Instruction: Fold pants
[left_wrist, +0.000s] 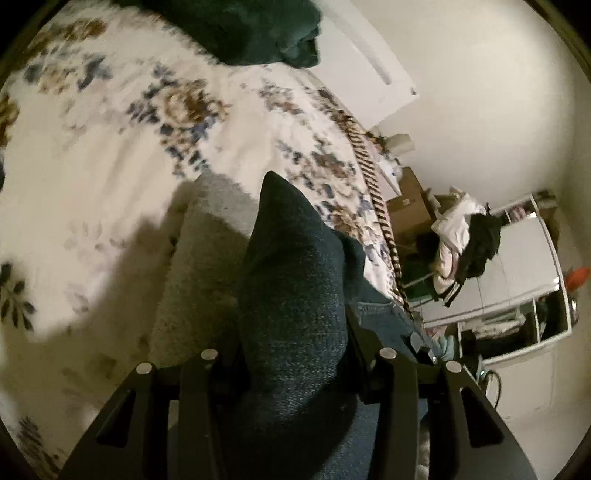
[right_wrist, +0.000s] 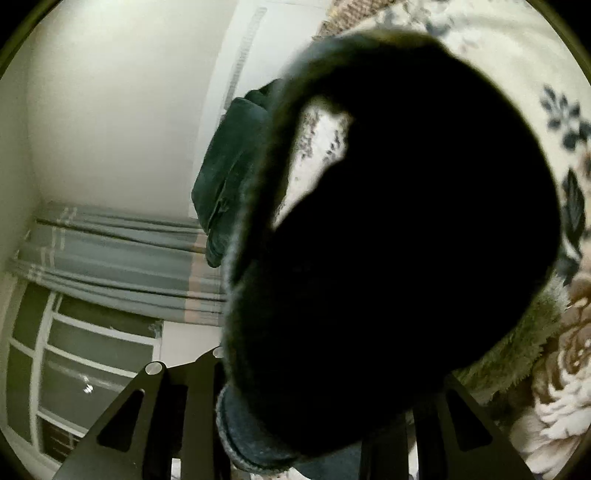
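The dark blue fleece pants (left_wrist: 295, 295) rise in a pointed fold between the fingers of my left gripper (left_wrist: 295, 373), which is shut on them above the floral bed cover (left_wrist: 110, 155). In the right wrist view the same pants (right_wrist: 406, 240) bulge close to the lens and hide most of the frame. My right gripper (right_wrist: 325, 398) is shut on that cloth; its fingertips are hidden behind it. A grey lining edge (right_wrist: 236, 435) shows at the bottom.
A dark teal folded blanket (left_wrist: 258, 33) lies at the far end of the bed and also shows in the right wrist view (right_wrist: 229, 173). Cardboard boxes (left_wrist: 410, 206), a clothes pile (left_wrist: 465, 236) and a white shelf unit (left_wrist: 517, 280) stand right of the bed. Grey curtains (right_wrist: 122, 254) hang left.
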